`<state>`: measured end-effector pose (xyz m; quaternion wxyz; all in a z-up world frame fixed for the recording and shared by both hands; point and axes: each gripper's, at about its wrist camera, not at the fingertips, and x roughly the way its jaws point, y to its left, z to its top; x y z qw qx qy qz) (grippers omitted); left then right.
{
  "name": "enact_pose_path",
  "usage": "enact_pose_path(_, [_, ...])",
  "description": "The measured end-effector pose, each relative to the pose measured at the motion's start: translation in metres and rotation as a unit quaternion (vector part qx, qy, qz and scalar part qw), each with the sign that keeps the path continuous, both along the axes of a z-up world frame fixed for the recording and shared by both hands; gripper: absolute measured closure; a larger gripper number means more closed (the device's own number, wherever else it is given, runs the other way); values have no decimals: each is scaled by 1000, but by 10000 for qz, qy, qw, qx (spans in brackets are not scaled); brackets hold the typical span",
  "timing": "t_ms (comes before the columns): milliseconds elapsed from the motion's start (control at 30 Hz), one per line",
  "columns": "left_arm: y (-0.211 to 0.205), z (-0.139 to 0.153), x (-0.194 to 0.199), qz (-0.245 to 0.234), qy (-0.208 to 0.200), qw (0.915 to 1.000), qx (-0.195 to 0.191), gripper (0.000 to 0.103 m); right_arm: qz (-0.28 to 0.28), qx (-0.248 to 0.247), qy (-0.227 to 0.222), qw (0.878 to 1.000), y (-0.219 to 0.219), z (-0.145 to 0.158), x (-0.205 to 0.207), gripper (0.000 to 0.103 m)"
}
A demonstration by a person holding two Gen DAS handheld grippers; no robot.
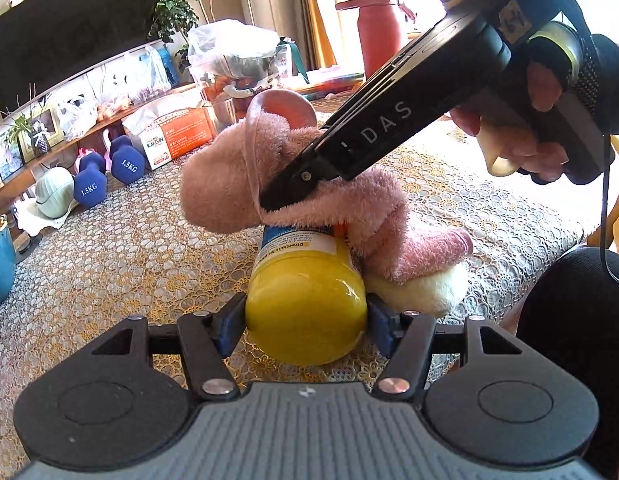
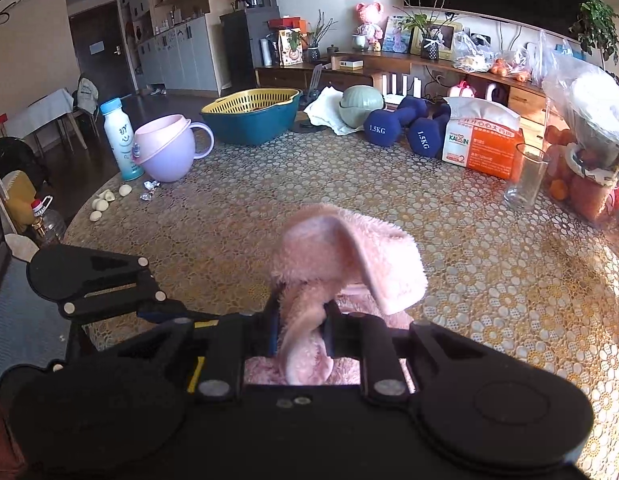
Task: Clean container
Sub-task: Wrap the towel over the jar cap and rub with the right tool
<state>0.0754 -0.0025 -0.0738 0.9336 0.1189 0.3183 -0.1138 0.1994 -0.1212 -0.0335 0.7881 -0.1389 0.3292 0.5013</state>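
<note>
Left tool (image 1: 305, 320) clamped on yellow bottle (image 1: 305, 300), lying centre worktop (image 1: 109, 264), cap end toward 12 o'clock. Right tool (image 2: 301, 328) pinching pink cloth (image 1: 349, 208) atop label. Risk: hard rubbing rolls bottle from clamp; cloth slips.

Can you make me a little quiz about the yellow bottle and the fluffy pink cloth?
1. True or false: the left gripper has its jaws shut on the yellow bottle.
2. What does the right gripper hold? A) glass B) pink cloth C) dumbbell
3. Fill in: in the left wrist view the cloth lies ___ the bottle.

Key: 1 true; 2 B; 3 on top of.
</note>
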Motion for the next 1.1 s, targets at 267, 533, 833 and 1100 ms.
enact_pose_path(267, [9, -1, 6, 126, 282, 9990, -332, 41, -260, 243, 196, 9992, -19, -7, 6, 83])
enact_pose_path(533, [19, -3, 7, 236, 400, 9958, -783, 41, -679, 326, 326, 9966, -42, -13, 5, 83])
enact_pose_path(833, [16, 3, 5, 291, 254, 9970, -664, 41, -1080, -71, 218, 9939, -61, -31, -1, 84])
enact_pose_path(1100, [7, 23, 2, 135, -91, 9989, -433, 41, -661, 450, -143, 9967, -67, 18, -15, 84])
